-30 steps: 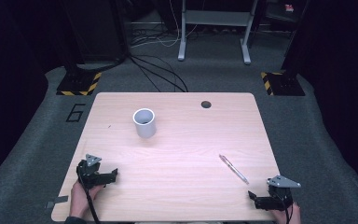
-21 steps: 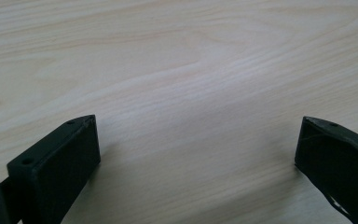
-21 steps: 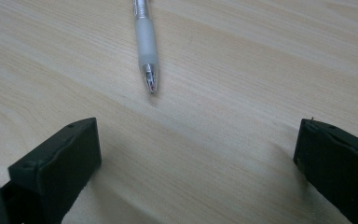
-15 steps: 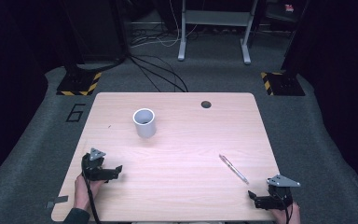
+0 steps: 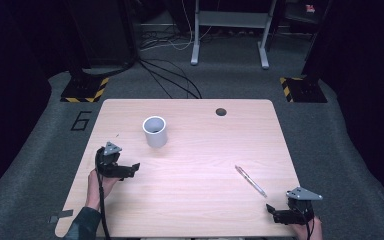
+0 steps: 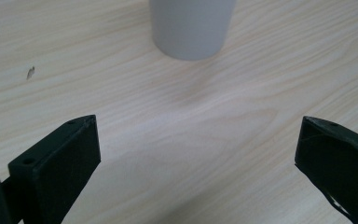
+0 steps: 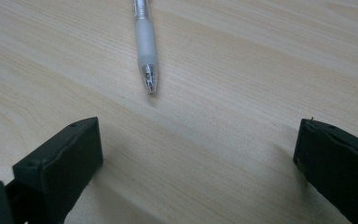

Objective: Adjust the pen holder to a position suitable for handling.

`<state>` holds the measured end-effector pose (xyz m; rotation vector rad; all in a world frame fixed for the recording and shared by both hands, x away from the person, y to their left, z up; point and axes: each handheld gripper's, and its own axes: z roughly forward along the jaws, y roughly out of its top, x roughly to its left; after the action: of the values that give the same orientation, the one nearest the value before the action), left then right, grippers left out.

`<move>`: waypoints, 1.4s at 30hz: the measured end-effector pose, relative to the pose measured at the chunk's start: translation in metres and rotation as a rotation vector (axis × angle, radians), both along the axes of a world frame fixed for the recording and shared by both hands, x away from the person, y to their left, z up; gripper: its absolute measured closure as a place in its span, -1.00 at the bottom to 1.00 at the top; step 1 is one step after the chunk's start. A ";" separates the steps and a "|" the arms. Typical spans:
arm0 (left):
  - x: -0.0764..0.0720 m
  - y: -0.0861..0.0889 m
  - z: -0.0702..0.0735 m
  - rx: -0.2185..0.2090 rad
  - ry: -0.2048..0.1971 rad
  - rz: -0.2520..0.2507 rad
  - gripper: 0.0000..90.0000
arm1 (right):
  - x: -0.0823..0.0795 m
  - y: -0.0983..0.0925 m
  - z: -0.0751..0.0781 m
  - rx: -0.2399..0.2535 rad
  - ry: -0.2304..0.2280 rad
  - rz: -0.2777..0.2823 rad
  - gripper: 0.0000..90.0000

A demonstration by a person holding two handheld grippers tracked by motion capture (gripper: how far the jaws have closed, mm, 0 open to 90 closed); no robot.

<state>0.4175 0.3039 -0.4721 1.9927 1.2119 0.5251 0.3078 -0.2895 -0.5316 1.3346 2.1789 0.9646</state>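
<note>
My left gripper gapes empty just short of the white cup; my right gripper, spread wide, faces the pen, well right of the cup. Nudged, I reckon it rolls across the worktop.

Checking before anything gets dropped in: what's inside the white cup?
The high view shows the white cup upright, its visible inner wall dark and bare. The bottom is hidden by the rim and shadow.

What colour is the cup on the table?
Light grey cup; the high view shows it best.
</note>
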 end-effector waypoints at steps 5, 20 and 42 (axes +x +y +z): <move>0.008 -0.006 0.007 0.002 -0.012 -0.012 -1.00 | 0.000 0.000 0.000 0.000 0.001 0.002 -0.98; 0.052 -0.027 0.028 -0.043 -0.041 -0.067 -1.00 | 0.000 -0.001 0.000 -0.005 0.006 0.002 -0.97; 0.112 -0.059 0.018 0.011 -0.053 -0.049 -1.00 | 0.000 -0.001 0.000 -0.004 0.004 -0.008 -0.95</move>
<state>0.5300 0.2446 -0.4541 1.9996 1.1274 0.5578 0.3075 -0.2901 -0.5312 1.3434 2.1760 0.9552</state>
